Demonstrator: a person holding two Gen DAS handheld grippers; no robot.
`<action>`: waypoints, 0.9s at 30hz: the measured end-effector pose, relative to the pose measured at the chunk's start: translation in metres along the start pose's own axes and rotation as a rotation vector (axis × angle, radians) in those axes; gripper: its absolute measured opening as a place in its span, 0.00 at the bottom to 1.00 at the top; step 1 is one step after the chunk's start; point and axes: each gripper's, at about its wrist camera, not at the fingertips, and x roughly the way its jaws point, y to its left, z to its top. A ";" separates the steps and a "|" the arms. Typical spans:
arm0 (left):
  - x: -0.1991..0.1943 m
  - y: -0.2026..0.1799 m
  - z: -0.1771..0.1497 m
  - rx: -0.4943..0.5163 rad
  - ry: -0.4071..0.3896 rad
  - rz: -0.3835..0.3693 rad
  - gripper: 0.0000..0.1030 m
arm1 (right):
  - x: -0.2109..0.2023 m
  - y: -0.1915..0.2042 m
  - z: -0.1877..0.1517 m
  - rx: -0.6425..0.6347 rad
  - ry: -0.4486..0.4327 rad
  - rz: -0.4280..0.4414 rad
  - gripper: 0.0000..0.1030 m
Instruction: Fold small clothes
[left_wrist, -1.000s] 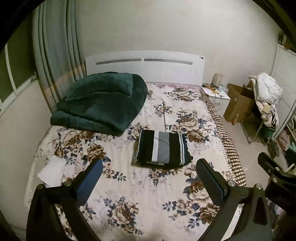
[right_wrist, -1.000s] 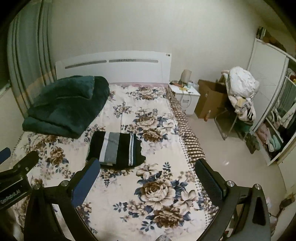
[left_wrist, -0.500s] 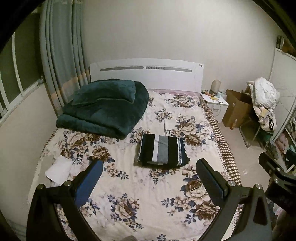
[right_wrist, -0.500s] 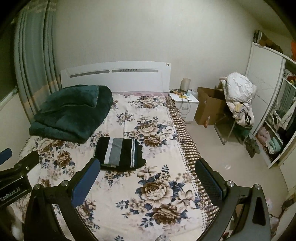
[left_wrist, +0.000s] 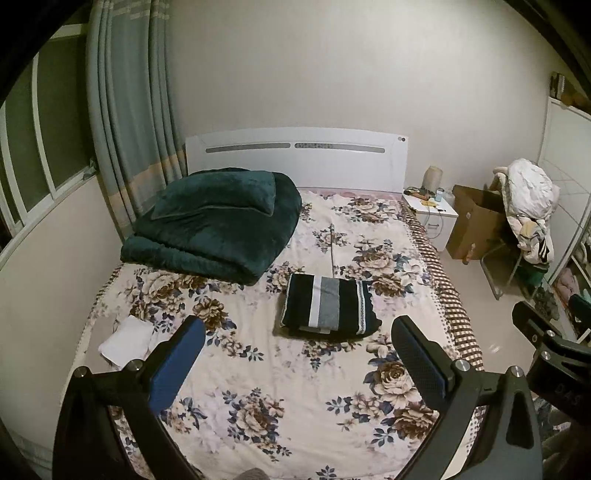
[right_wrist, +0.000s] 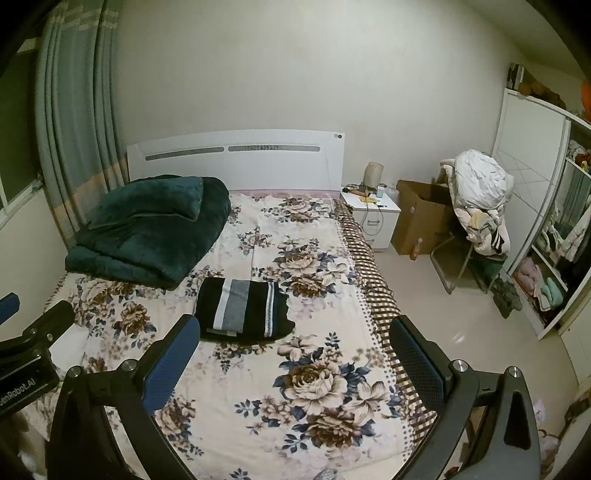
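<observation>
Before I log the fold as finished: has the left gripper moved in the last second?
Yes. The left gripper has pulled up and back; the headboard and striped folded garment sit lower and smaller in its view.
</observation>
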 end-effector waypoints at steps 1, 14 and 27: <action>0.000 0.000 0.000 -0.001 0.001 0.000 1.00 | -0.001 0.000 0.000 0.000 -0.001 0.001 1.00; -0.017 -0.004 0.001 -0.008 -0.013 -0.006 1.00 | -0.015 0.002 0.008 -0.019 -0.001 0.016 1.00; -0.019 -0.004 0.001 -0.007 -0.015 -0.005 1.00 | -0.018 0.001 0.008 -0.009 -0.007 0.029 1.00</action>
